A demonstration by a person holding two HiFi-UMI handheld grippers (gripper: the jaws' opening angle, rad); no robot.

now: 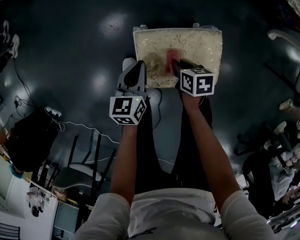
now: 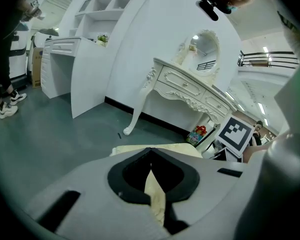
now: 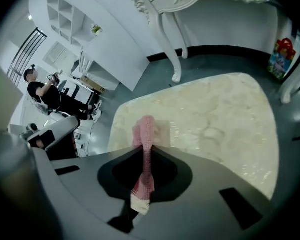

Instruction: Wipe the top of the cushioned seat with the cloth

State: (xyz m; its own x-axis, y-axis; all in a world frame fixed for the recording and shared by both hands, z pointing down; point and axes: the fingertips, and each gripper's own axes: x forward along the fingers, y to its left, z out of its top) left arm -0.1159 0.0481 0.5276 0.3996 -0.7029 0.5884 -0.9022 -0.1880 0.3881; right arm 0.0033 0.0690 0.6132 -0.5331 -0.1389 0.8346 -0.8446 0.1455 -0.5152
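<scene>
Right gripper (image 3: 142,148) is pinching the cloth (image 3: 145,126) thinly against the seat (image 3: 215,124), left gripper (image 2: 150,153) is sitting pressed shut, so drag is risking pulling it free.

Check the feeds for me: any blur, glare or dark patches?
Head view: dim overall, glare spots on the floor, cloth smeared and blurred on the cushioned seat. Right gripper view: bright, cloth fairly sharp, edges vignetted. Left gripper view: bright, fisheye-bent, dark corners.

L gripper (image 2: 150,153) closed, R gripper (image 3: 143,153) tight on cloth (image 3: 144,128), arms fwd
</scene>
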